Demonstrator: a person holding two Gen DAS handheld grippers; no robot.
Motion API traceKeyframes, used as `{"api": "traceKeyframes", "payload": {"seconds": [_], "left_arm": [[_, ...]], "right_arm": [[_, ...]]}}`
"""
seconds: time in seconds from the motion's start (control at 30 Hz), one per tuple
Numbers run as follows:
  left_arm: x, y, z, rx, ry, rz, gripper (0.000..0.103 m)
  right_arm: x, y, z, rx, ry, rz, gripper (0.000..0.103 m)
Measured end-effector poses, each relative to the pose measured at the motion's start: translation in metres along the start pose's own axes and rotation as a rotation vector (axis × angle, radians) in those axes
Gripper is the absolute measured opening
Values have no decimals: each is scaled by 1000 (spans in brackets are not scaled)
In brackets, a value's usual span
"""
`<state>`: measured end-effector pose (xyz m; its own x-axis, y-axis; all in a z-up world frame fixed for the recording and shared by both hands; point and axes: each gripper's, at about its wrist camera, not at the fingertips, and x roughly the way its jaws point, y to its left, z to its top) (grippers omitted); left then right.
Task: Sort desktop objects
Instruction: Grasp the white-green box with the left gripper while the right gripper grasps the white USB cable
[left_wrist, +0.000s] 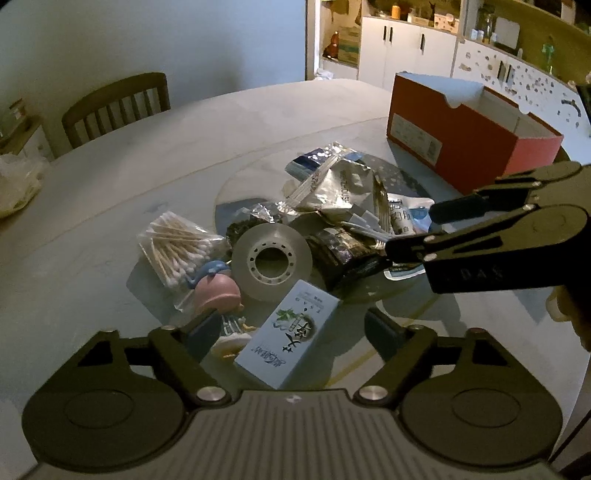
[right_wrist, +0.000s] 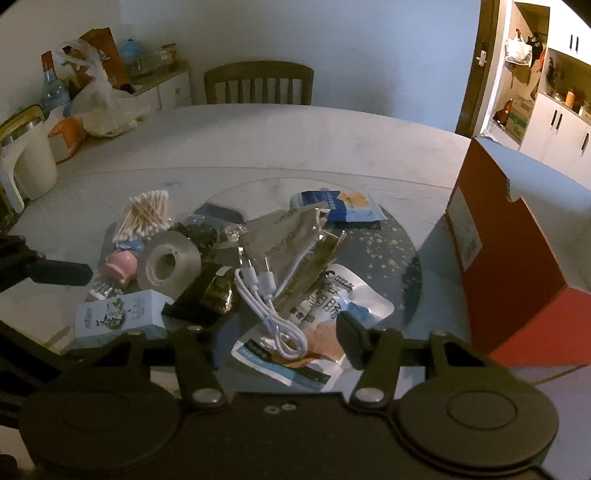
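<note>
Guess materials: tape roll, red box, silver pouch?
Tape roll: clear glossy plastic film on a white plastic core, going by its translucent sheen. Red box: matte cardboard, cut edges visible. Silver pouch: probably metallised foil, creased and reflective.

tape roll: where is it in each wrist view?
Left wrist: the tape roll lies at centre, just beyond the blue-white carton, right of the cotton swabs.
Right wrist: the roll is left of centre, beside the pink figurine, behind the same carton.
Shared landmark: the red box, at the right in both views.
</note>
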<state>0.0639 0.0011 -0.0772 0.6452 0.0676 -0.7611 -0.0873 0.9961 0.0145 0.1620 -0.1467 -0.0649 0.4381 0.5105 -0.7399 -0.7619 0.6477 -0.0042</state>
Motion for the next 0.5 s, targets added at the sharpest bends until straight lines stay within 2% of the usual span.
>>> {"api": "traceKeyframes", "payload": {"seconds": [0.17,0.23,0.3,0.43,0.5], "left_arm": [[4,-3,0,27,2,2,70],[5,-3,1,31,5,-2,61],[7,-4,1,35,13,-6,57],[9,-6,1,48,14,-3,53],[9,-6,1,47,14,-1,47]], "right_arm": [[4,3,2,-15,4,12,49],[6,4,2,-22,7,14,47],[8,5,3,-26,13,22,38],[9,7,3,-41,16,29,36],[10,8,3,-47,17,29,34]]}}
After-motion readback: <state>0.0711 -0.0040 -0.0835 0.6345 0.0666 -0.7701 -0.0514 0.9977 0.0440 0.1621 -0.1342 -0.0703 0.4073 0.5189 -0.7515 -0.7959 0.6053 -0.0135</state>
